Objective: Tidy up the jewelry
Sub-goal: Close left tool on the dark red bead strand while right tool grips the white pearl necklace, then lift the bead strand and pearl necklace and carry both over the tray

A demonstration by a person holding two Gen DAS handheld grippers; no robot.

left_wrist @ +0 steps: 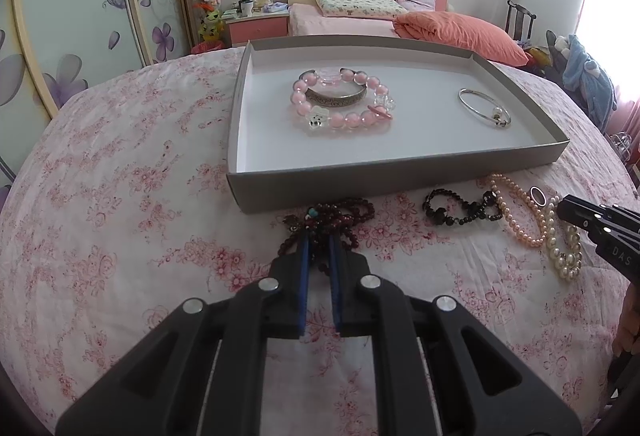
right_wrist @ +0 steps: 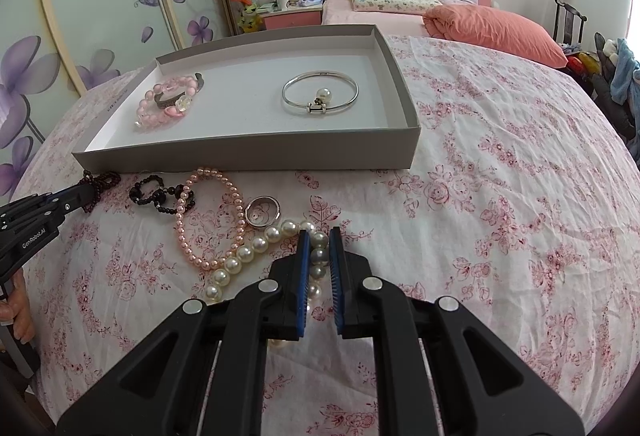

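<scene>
The left gripper [left_wrist: 319,240] has its jaws drawn narrow around strands of the dark red bead strand [left_wrist: 340,213], which lies bunched on the floral bedsheet [left_wrist: 120,195] right at the fingertips, touching the near wall of the grey cardboard tray [left_wrist: 400,177] just ahead. The right gripper [right_wrist: 319,236] is likewise pinched narrow, with the large white pearl bracelet [right_wrist: 256,246] caught between its blue pads; the rest of that bracelet curves off to the left of the jaws. Just ahead and left of the right jaws lie a silver ring [right_wrist: 262,211], a pink pearl necklace [right_wrist: 208,215] and a black bead bracelet [right_wrist: 160,193]. Inside the tray, beyond both jaws, rest a pink bead bracelet [left_wrist: 340,101] ringed around a bronze cuff bangle [left_wrist: 338,95], and well apart from them a thin silver bangle [right_wrist: 320,93] with a pearl charm.
</scene>
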